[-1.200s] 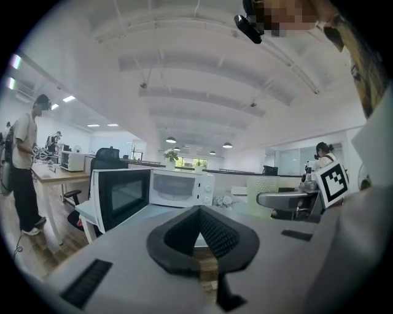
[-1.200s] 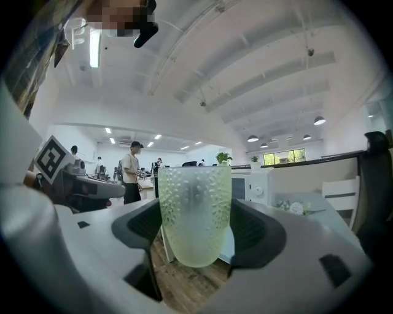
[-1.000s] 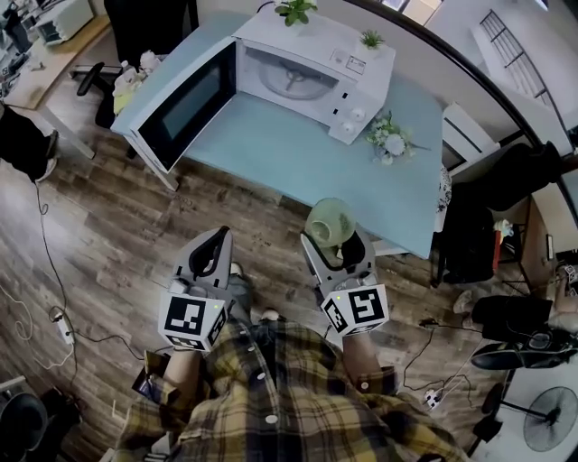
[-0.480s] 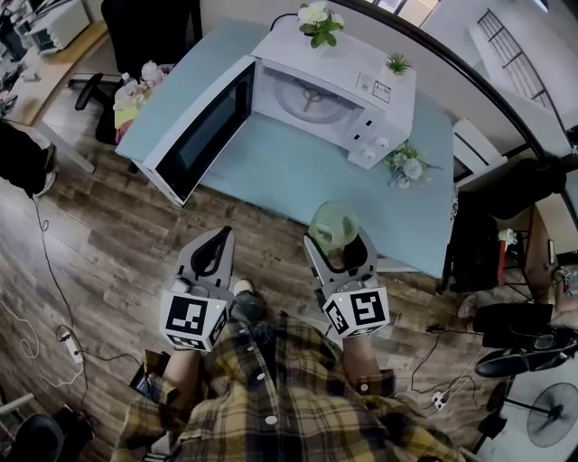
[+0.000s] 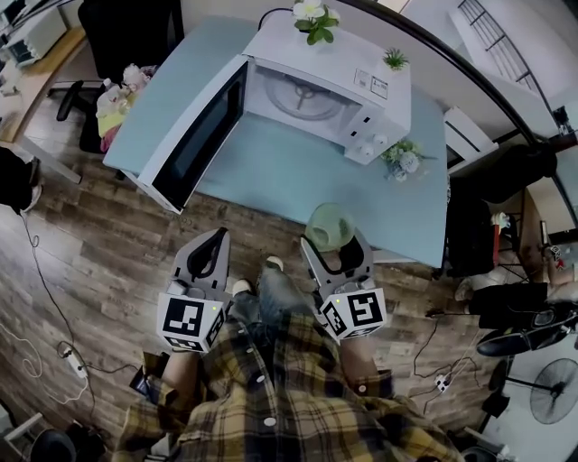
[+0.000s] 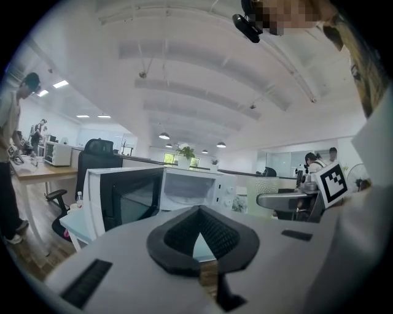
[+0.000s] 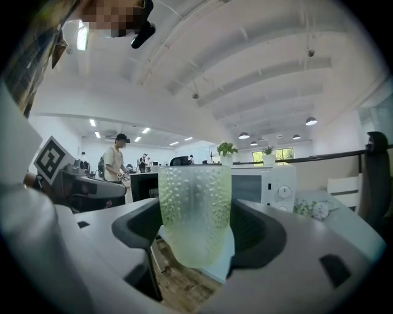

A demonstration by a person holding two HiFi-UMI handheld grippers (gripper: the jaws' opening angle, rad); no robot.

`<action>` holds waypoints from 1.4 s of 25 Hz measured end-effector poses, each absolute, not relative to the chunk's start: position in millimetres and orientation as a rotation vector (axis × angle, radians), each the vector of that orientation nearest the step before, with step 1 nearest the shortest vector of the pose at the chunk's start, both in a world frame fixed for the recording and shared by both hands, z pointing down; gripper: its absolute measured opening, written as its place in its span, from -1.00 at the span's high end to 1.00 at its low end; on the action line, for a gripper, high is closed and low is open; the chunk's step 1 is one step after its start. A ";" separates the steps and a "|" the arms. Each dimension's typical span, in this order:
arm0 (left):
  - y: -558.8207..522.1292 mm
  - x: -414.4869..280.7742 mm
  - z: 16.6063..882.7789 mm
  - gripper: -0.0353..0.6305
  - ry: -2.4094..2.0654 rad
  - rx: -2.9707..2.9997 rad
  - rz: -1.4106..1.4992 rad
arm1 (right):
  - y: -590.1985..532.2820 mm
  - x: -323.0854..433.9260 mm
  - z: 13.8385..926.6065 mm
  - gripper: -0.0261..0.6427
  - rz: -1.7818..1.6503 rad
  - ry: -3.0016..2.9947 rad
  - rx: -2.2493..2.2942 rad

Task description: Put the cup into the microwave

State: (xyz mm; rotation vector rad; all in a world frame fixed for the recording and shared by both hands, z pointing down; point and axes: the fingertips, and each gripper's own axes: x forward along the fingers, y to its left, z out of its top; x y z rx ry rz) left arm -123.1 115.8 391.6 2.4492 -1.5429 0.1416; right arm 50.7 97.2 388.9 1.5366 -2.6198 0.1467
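jaws of right gripper (image 5: pixel 334 245) clamp the cup (image 5: pixel 328 224), left gripper (image 5: pixel 215 236) jaws pressed together

The person's leg (image 5: pixel 269 293) now comes forward, and its shoe (image 5: pixel 272 263) lies nearer to the microwave (image 5: pixel 321 86) than before. The cup (image 5: pixel 325 224) in the right gripper (image 5: pixel 334 245) is slightly closer to the microwave than one second ago.

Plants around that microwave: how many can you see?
3. A leafy potted plant and a smaller potted plant stand on top of the microwave; a flower bunch sits on the table beside its knob end. None appears hidden.
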 end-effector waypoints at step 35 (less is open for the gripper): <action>-79.2 -96.9 387.5 0.93 -1.492 2.441 0.152 | -97.4 75.9 396.1 -0.12 0.222 -2.559 1.544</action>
